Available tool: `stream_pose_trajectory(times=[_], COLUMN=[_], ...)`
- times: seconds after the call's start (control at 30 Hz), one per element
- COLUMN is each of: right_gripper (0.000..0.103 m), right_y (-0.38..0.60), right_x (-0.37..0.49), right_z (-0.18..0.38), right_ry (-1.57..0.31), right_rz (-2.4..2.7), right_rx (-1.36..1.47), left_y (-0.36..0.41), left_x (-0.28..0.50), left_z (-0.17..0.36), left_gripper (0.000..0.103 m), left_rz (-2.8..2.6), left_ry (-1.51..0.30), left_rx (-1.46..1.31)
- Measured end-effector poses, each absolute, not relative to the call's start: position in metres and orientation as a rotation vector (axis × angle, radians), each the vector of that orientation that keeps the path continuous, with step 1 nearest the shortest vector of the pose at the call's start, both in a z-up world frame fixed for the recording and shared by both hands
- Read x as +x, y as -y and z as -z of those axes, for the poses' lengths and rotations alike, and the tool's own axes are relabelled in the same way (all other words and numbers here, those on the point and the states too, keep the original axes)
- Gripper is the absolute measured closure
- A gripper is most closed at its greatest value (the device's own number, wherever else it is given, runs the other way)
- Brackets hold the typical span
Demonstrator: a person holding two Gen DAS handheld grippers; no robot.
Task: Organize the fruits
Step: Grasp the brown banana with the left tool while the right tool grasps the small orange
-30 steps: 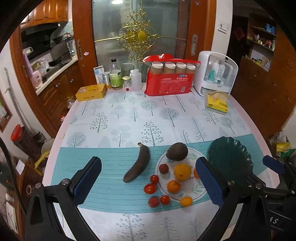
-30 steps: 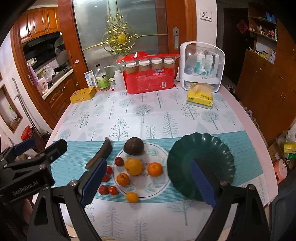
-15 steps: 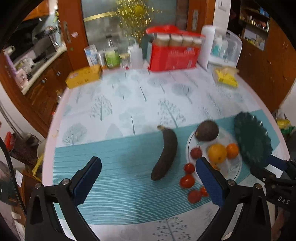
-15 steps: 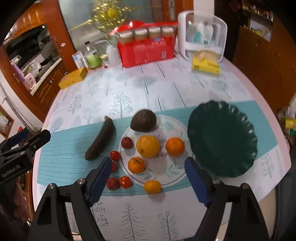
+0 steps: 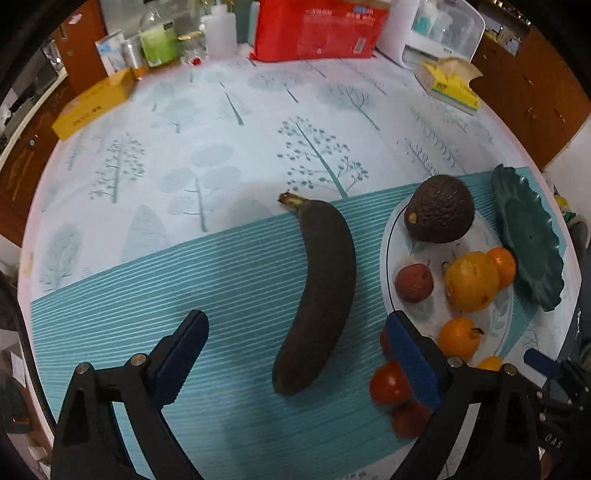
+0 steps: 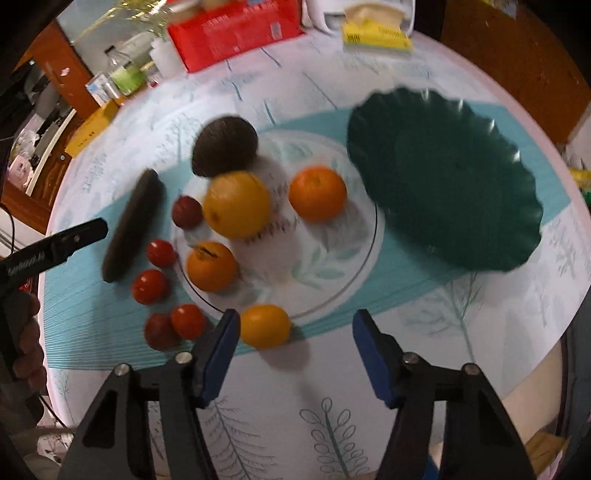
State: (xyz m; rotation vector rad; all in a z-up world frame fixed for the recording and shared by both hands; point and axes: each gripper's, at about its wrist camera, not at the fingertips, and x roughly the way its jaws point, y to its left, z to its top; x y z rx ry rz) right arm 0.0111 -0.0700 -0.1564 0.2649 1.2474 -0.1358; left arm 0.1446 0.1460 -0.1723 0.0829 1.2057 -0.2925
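Observation:
A blackened banana (image 5: 317, 291) lies on the teal cloth band, its near end between the open fingers of my left gripper (image 5: 295, 354), which hovers just above it. To its right a white plate (image 5: 498, 321) holds an avocado (image 5: 439, 208), a yellow orange (image 5: 471, 280), tangerines and a dark red fruit (image 5: 413, 282). Red tomatoes (image 5: 389, 382) lie by the plate's near edge. My right gripper (image 6: 295, 350) is open and empty, low over the table's front, with a small yellow-orange fruit (image 6: 265, 325) by its left finger. The empty dark green plate (image 6: 443, 177) sits right of the white plate (image 6: 332, 266).
At the table's far side stand a red package (image 5: 317, 29), bottles (image 5: 159, 40), a yellow box (image 5: 92, 105), a yellow tissue box (image 5: 452, 86) and a white appliance (image 5: 443, 26). Wooden cabinets surround the table. The left gripper also shows at the left of the right wrist view (image 6: 55, 247).
Both grippers have dropped and moved forward toward the fruit. The left one has closed in on the banana; the right one on the white plate's front edge. Both stay open.

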Motion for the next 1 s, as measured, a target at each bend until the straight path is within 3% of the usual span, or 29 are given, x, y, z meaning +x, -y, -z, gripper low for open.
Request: stream_pose_trajectory(times=[0.27,0.33,0.57,0.67,0.73,0.77,1.0], right_gripper=[0.042,0.042,0.053,0.065,0.067,0.067,0.067], right_y=[0.058,0.055,0.044,0.043,0.041,0.04,0.045], right_x=[0.016,0.018,0.023,0.024,0.025,0.025,0.016], right_z=[0.174,0.178,0.185,0.185,0.186,0.185,0.185], right_ry=[-1.262,-1.264,-1.268,-1.253,-1.249,-1.247,-1.247], right_rz=[0.091,0.076,0.049,0.042,0.039,0.039,0.028], right_rx=[0.252,0.25,0.215,0.206,0.198,0.194,0.22], left_y=[-0.134,-0.133,-0.122,-0.116,-0.114,-0.113,-0.114], left_x=[0.158,0.16,0.161,0.158,0.156,0.155,0.149], left_z=[0.199,0.204,0.209,0.208,0.205,0.204,0.198], left_gripper=[0.011,0.018,0.021,0.039,0.063,0.068,0.071], left_rz=[0.307,0.308,0.302,0.283,0.3,0.315,0.312], left_ry=[-1.246,-1.262,-1.247,-1.217,-1.204,-1.205,-1.211], left_rx=[0.084,0.085,0.129,0.18,0.188,0.184,0.17])
